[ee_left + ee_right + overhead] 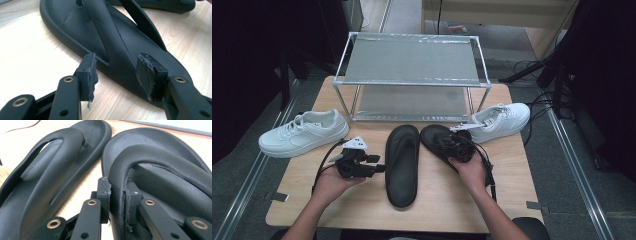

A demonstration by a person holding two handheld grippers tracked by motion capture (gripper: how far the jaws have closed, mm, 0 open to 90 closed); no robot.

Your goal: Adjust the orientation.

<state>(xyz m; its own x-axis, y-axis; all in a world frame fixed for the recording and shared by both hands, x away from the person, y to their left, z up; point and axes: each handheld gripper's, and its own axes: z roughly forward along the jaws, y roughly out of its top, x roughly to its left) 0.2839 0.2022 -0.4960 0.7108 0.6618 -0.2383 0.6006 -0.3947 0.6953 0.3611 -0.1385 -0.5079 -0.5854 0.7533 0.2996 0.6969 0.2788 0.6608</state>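
- Right gripper (116,195) is clamped on the right sandal's (439,142) strap, likely to lift it.
- Left gripper (117,72) gapes astride the left sandal's (105,42) edge, unpinched, likely lining up.

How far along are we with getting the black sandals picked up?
Right gripper is already clamped on the right sandal's strap. Left gripper stands open at the left sandal's side, not yet gripping. Both sandals and the two white sneakers sit off the empty rack.

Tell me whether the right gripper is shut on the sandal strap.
Shut on it: in the right gripper view, the right gripper has both pads pressed against the strap of the right-hand black sandal.
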